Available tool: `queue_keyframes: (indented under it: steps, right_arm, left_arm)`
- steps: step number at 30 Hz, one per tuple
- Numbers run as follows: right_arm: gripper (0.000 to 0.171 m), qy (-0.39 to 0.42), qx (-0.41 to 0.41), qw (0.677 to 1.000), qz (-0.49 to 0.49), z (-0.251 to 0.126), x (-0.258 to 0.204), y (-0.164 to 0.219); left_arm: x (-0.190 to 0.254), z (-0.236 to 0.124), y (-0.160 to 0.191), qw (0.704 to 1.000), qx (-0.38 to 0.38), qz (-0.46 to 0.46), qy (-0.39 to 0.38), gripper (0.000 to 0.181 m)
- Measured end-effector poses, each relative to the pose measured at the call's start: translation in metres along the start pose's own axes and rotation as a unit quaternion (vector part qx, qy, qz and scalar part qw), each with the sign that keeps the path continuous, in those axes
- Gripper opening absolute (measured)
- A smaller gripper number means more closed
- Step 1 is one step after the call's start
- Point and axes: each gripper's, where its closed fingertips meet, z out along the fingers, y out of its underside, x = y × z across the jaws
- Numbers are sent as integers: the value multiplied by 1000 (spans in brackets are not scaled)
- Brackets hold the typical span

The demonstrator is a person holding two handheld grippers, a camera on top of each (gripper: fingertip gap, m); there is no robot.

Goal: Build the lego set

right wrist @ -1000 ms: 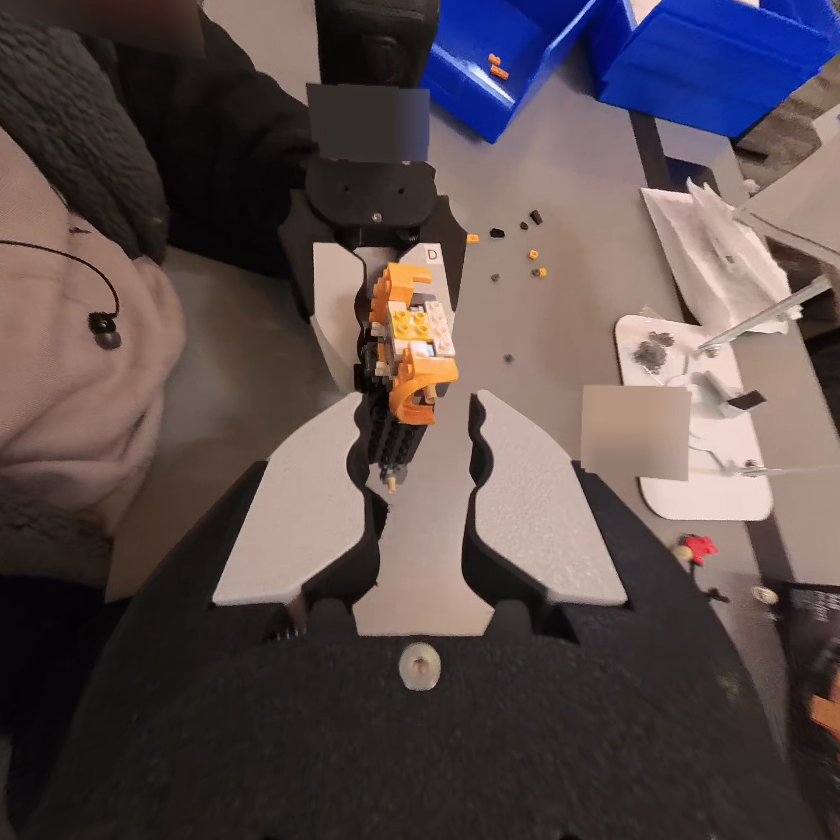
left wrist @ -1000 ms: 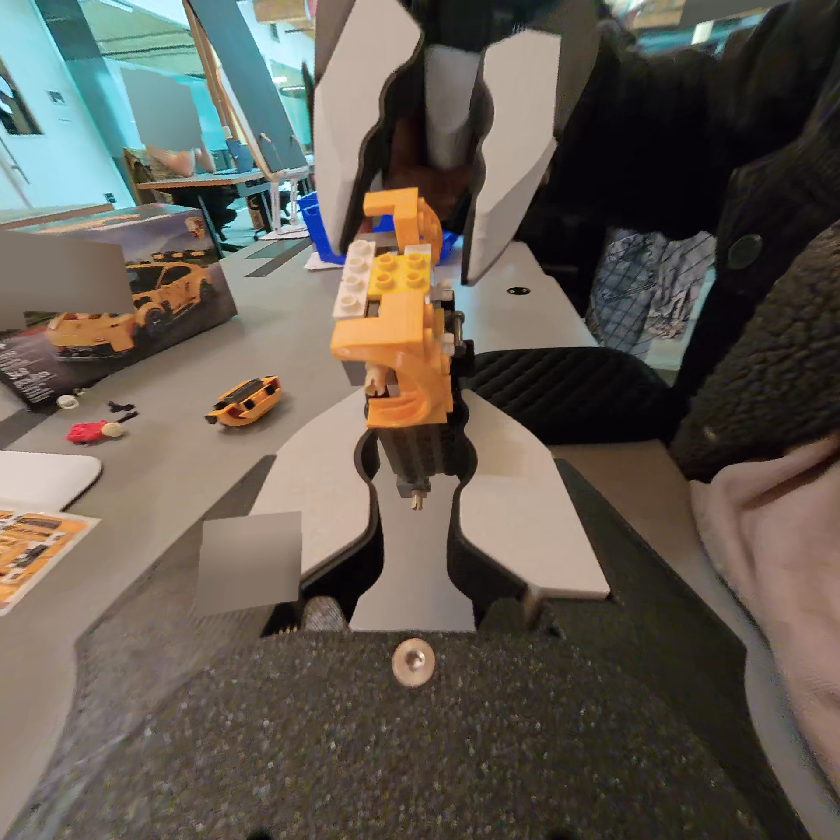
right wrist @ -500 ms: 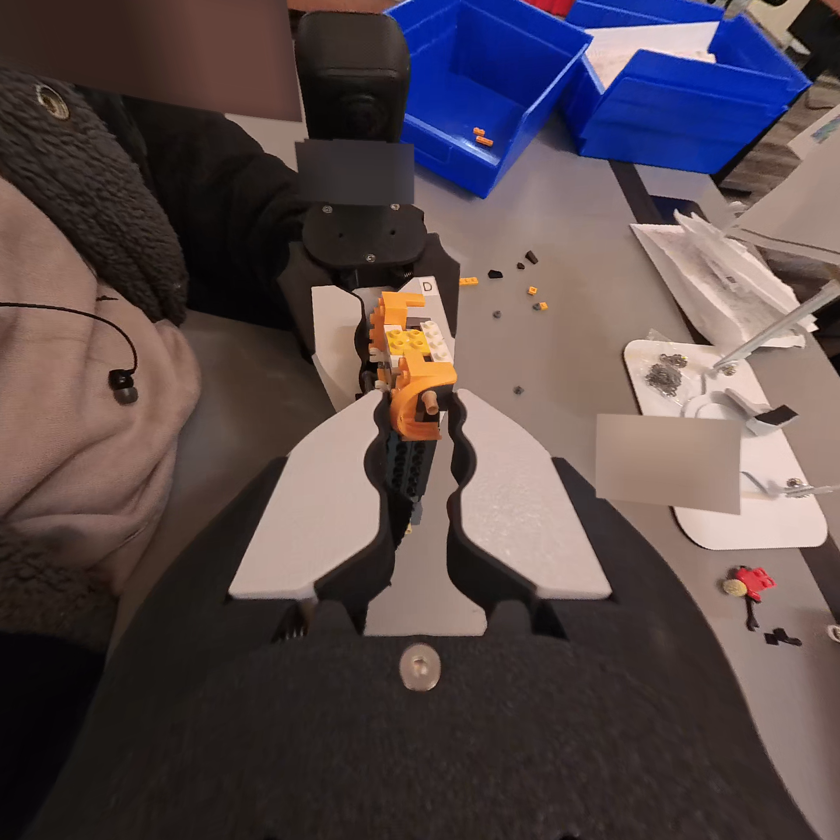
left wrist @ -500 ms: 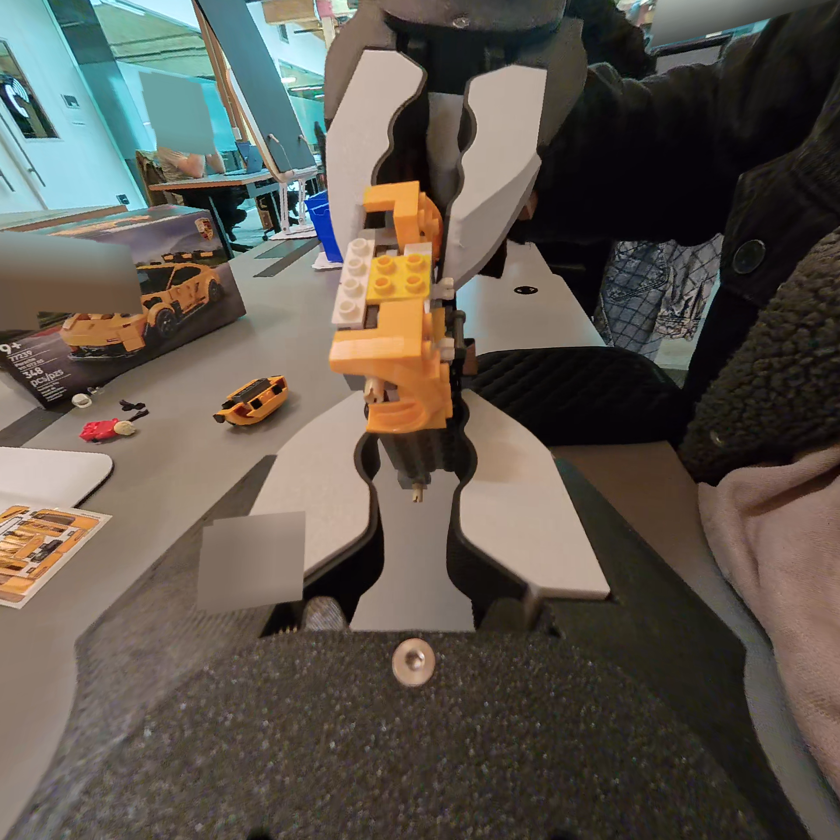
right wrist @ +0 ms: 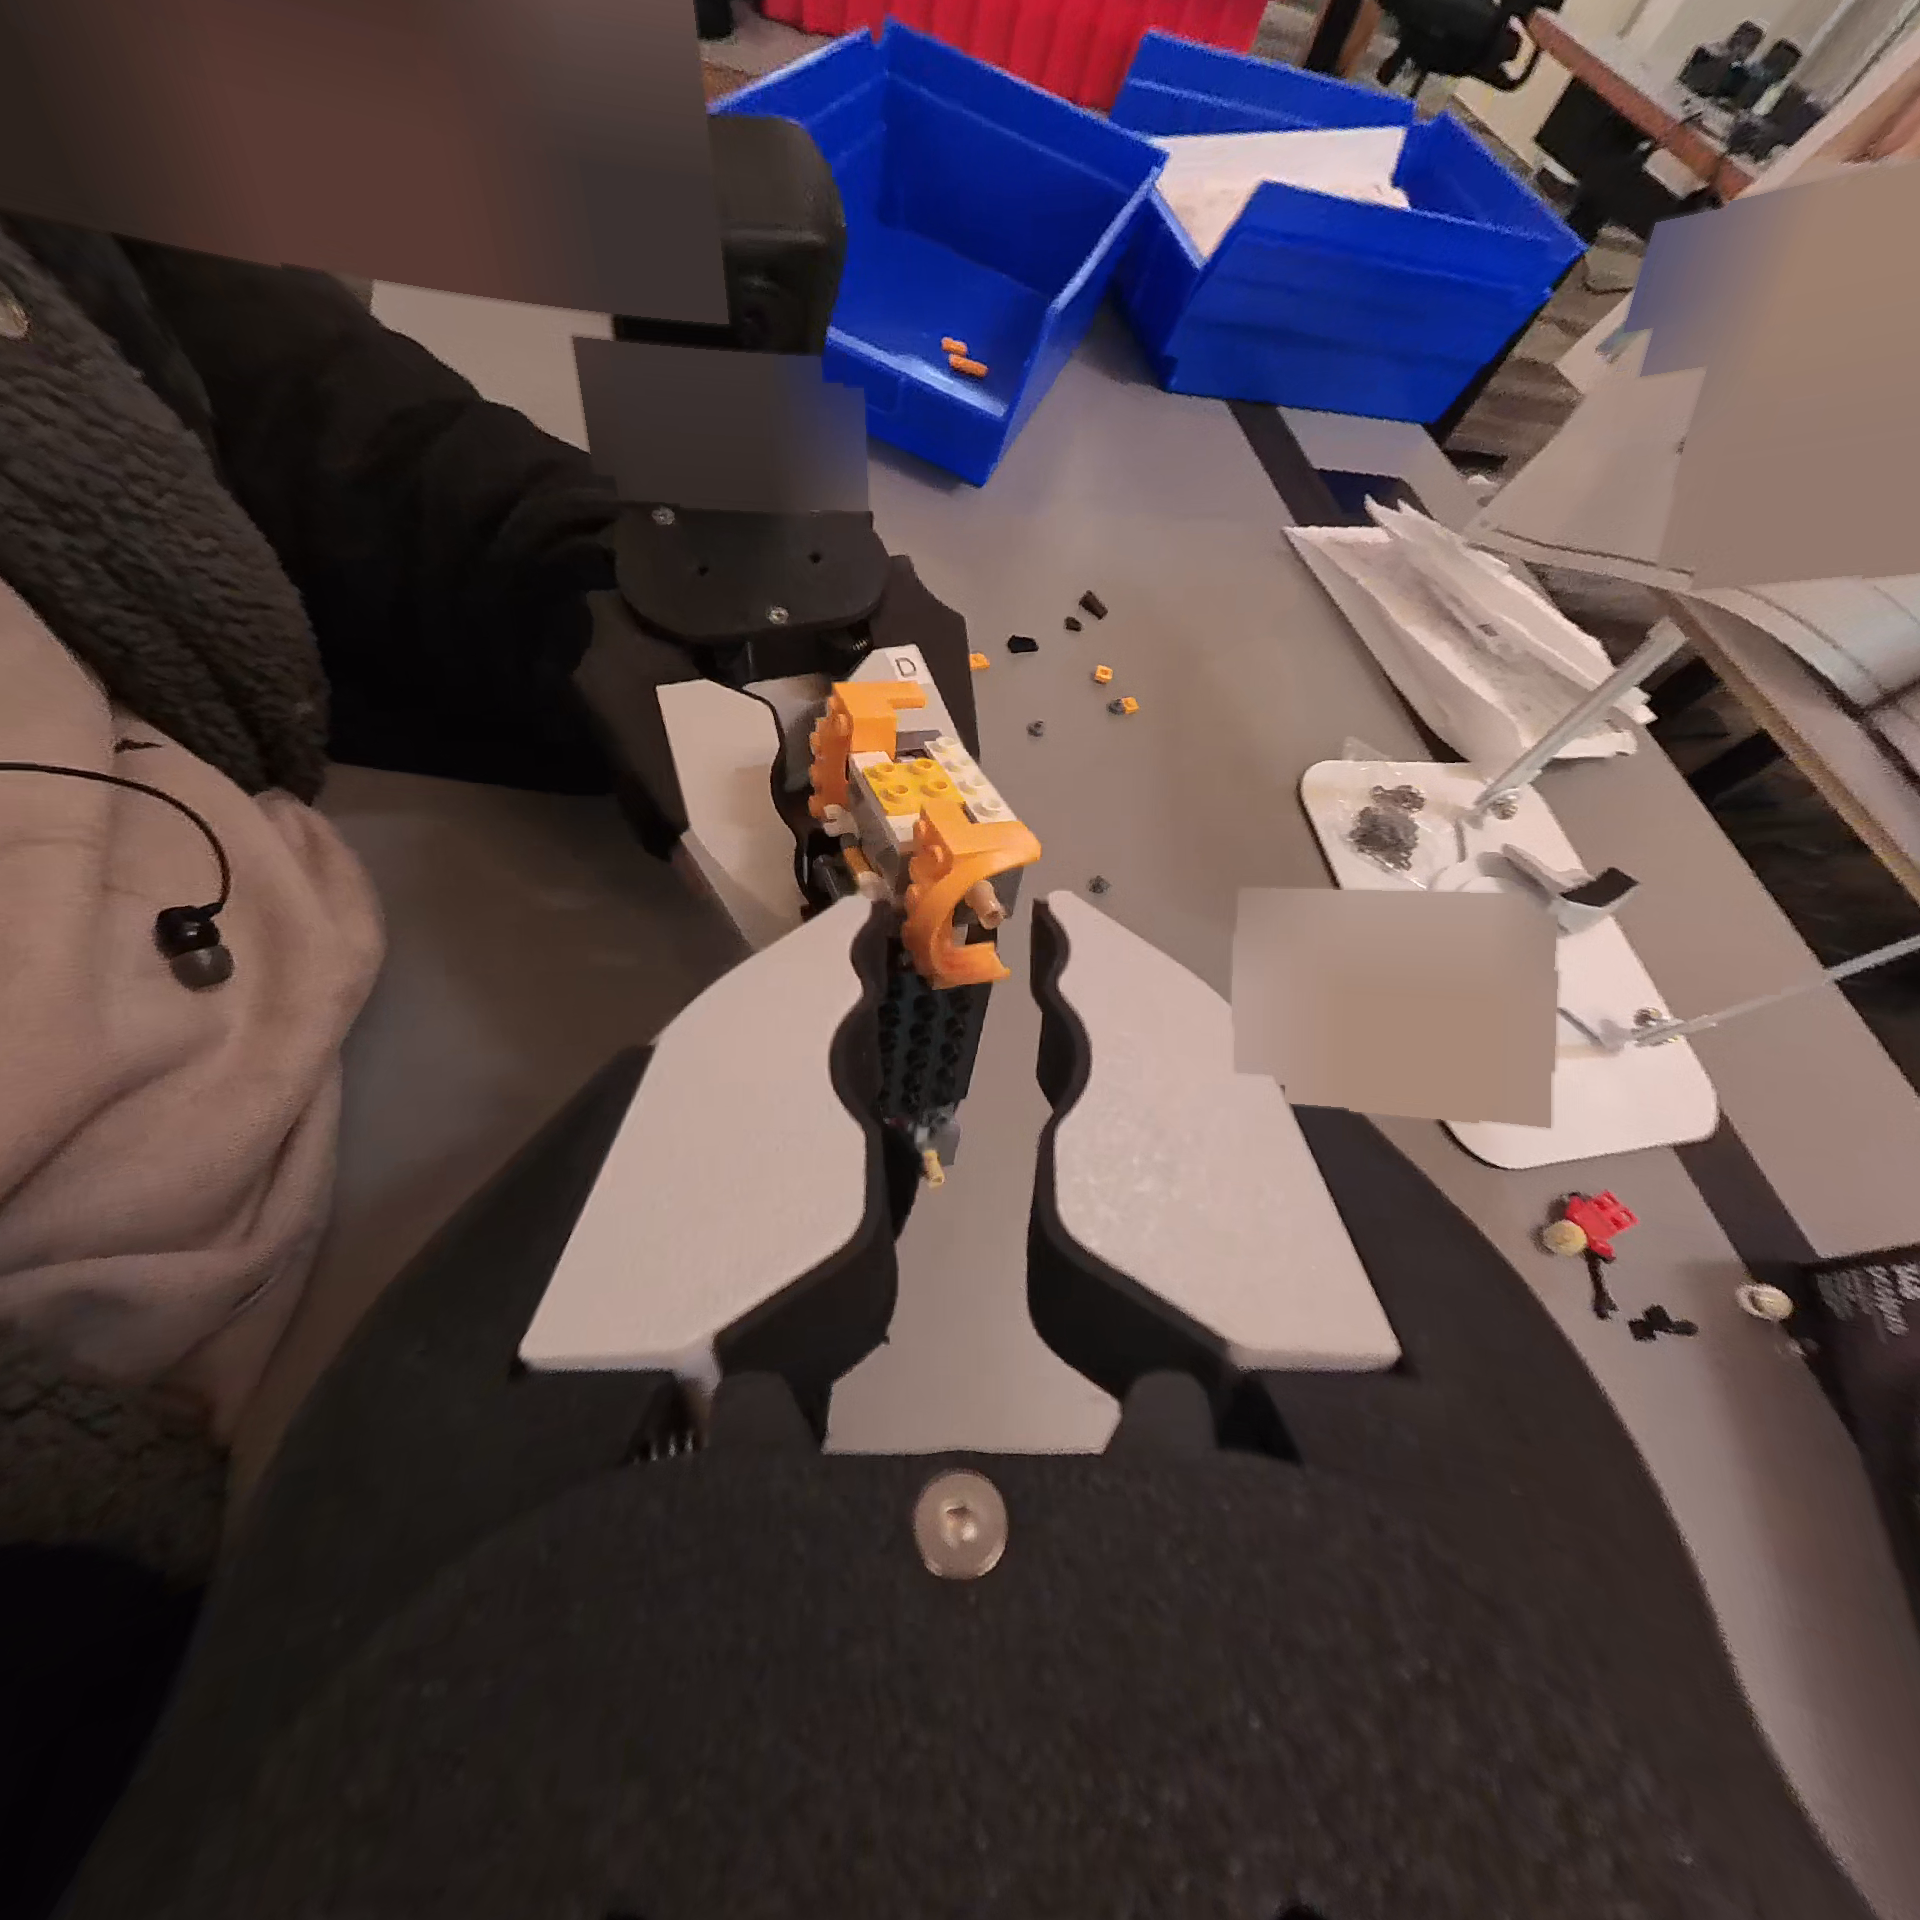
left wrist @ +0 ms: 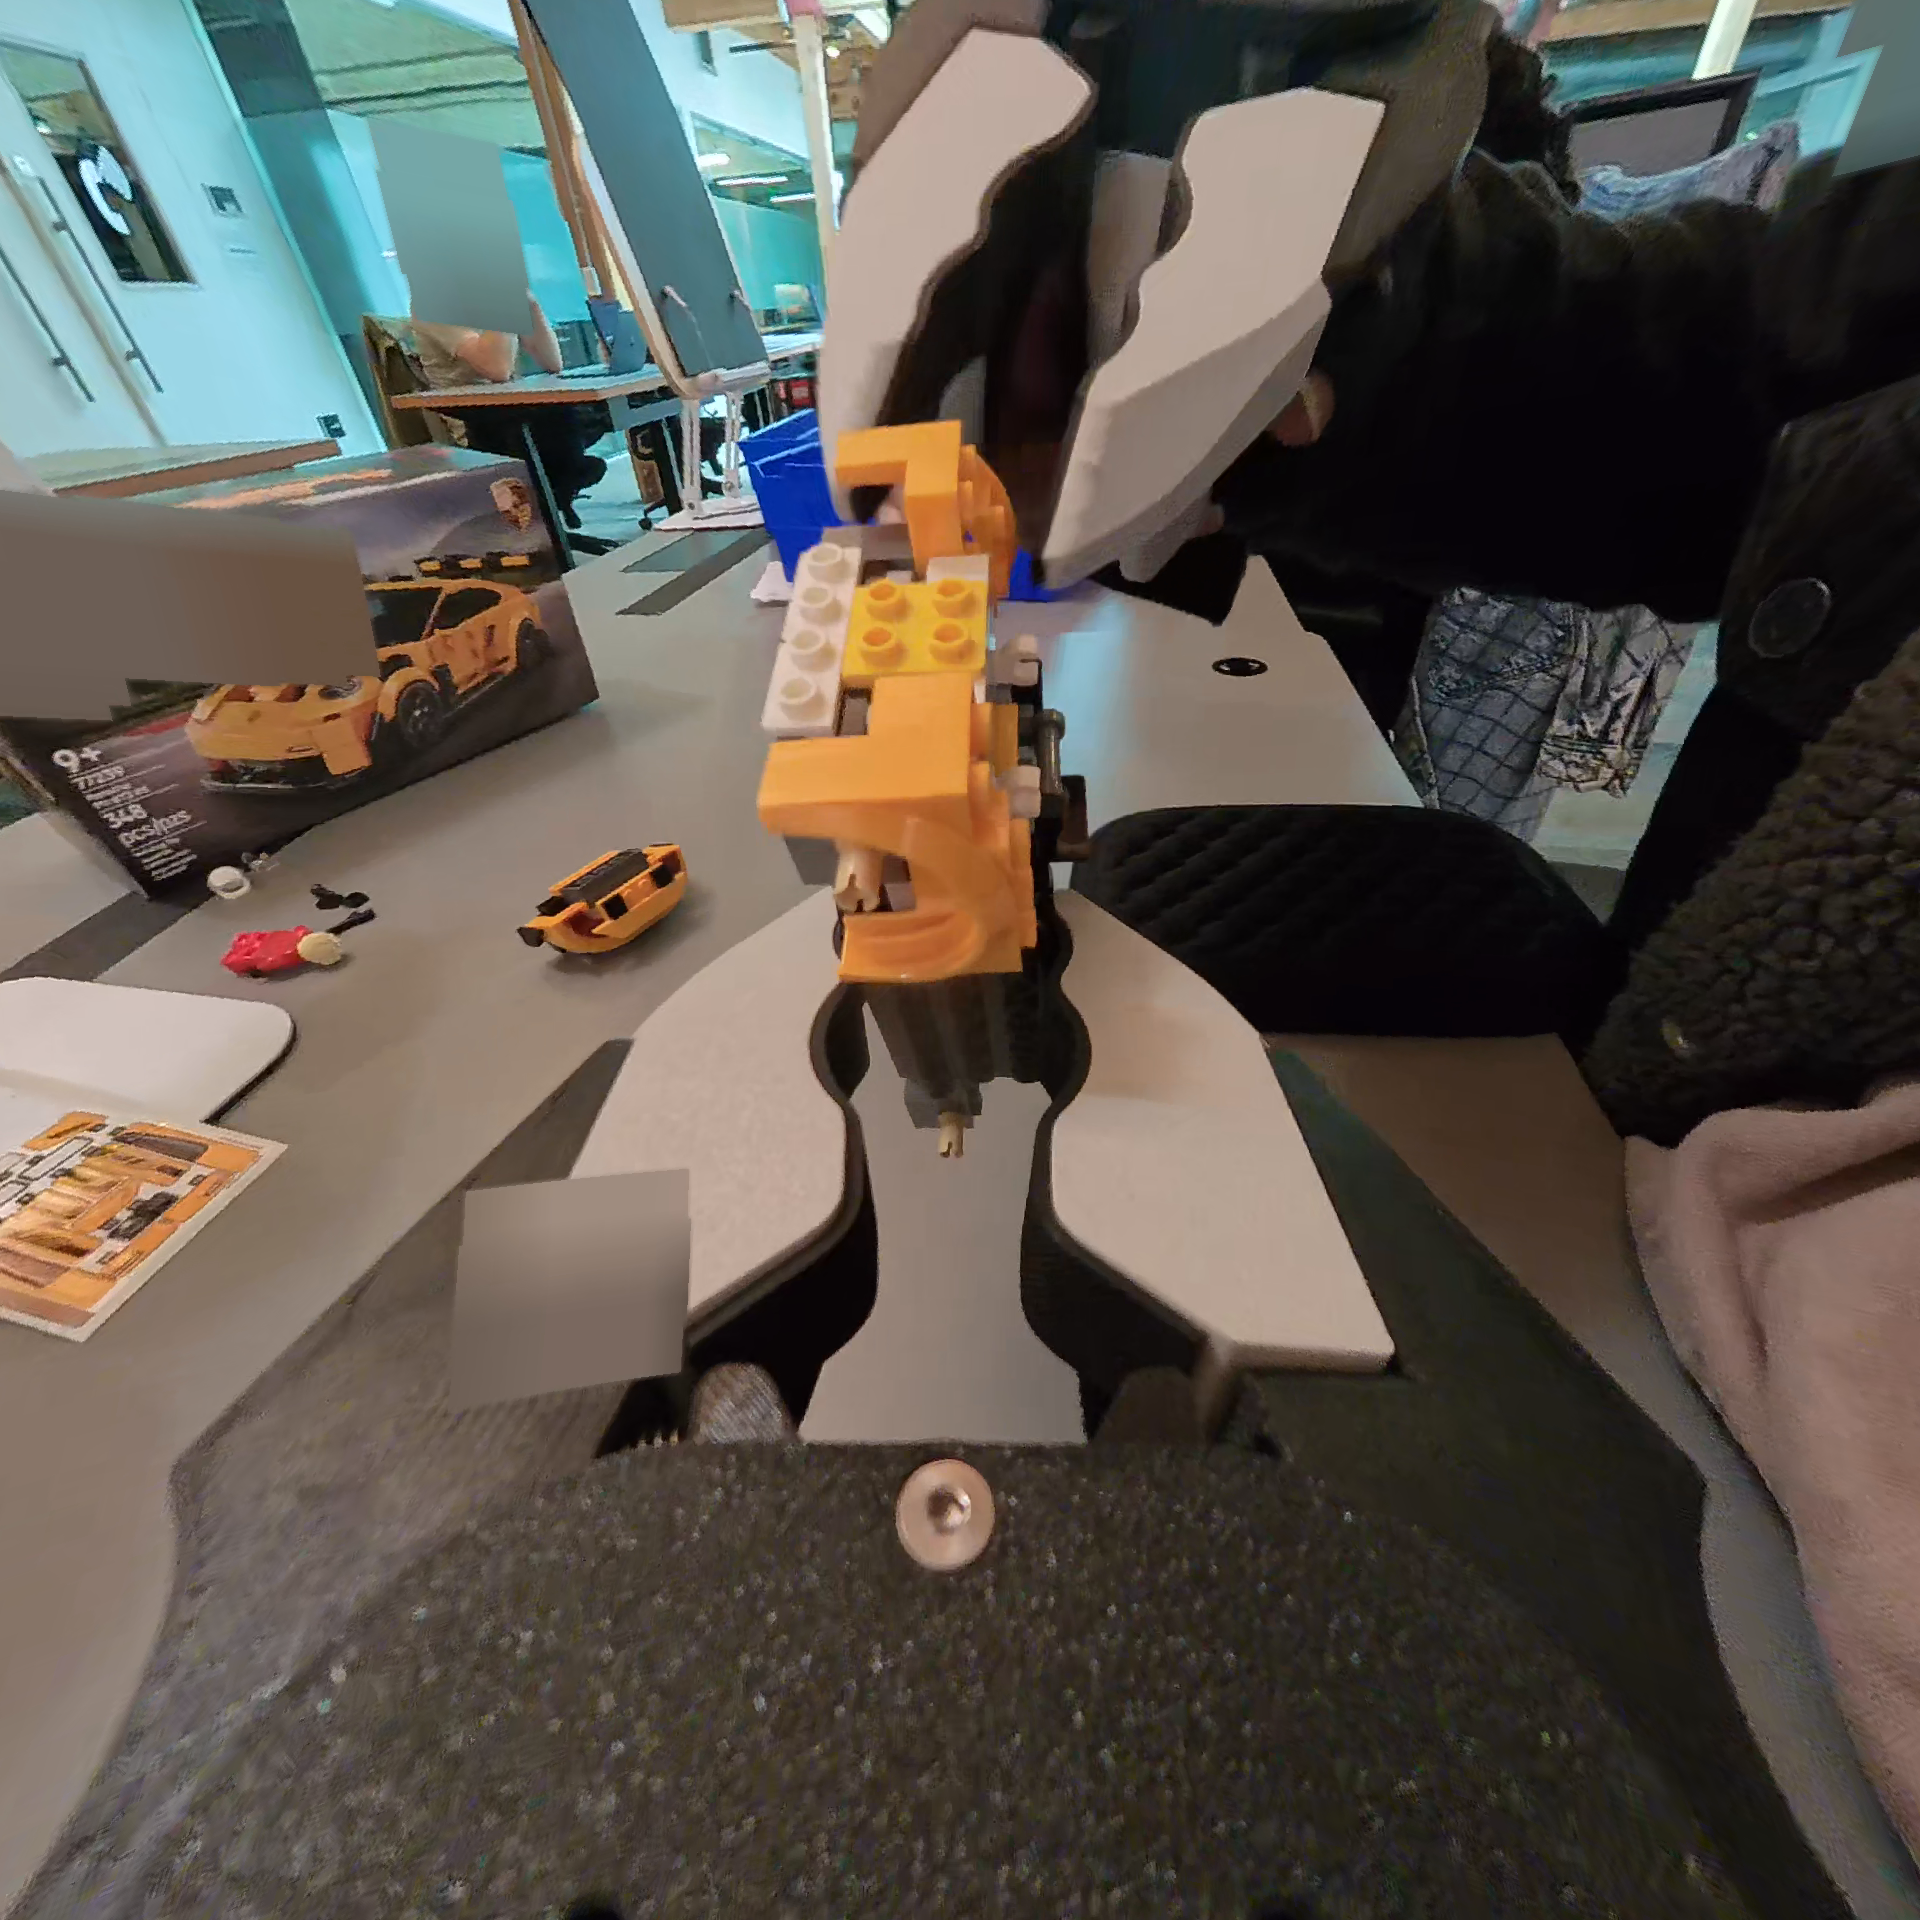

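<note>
The half-built lego car (left wrist: 904, 769), orange and yellow on top with a black underside, is held in the air above the grey table (left wrist: 468, 987). My left gripper (left wrist: 951, 935) is shut on its near black end. My right gripper (left wrist: 945, 540) comes from the opposite side, jaws apart, tips either side of the far orange arch. In the right wrist view the car (right wrist: 935, 831) lies between my right gripper's (right wrist: 956, 914) spread fingers, with a gap on the right side. The left gripper's finger (right wrist: 717, 790) clamps the far end.
On the table lie the set's box (left wrist: 395, 623), a small orange sub-build (left wrist: 608, 899), a red minifigure part (left wrist: 275, 948), an instruction sheet (left wrist: 104, 1216), loose small pieces (right wrist: 1081, 644), a white tray with parts (right wrist: 1455, 935), plastic bags (right wrist: 1475, 634) and two blue bins (right wrist: 956, 260). A person's sleeves are close by. The tips of one gripper are about 6 cm away from the tips of the other.
Half a second ago my right gripper was closed around the car's end; now its jaws have spread apart. My left gripper has kept its hold.
</note>
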Motion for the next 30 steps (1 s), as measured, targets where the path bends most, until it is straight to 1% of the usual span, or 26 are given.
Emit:
queue_keyframes:
  steps: [2,5,16,19,22,30]
  right_arm:
    - [18,22,-10,1000,-5,3,2,2]
    - [14,49,-15,999,-7,7,5,4]
    - [12,131,-9,991,-14,12,11,3]
    - [9,151,7,988,-10,14,11,1]
    - [9,176,21,984,-14,13,13,-1]
    - [10,194,41,980,2,15,13,-4]
  left_arm:
    - [-3,0,0,1000,-2,-3,-9,30]
    - [-8,-1,1,1000,-9,-3,-28,29]
    - [-17,-3,2,995,-33,38,-83,30]
    - [-19,-4,1,994,-34,49,-97,30]
    - [-22,-5,-1,992,-36,59,-108,30]
    - [-24,-7,-1,990,-37,75,-116,30]
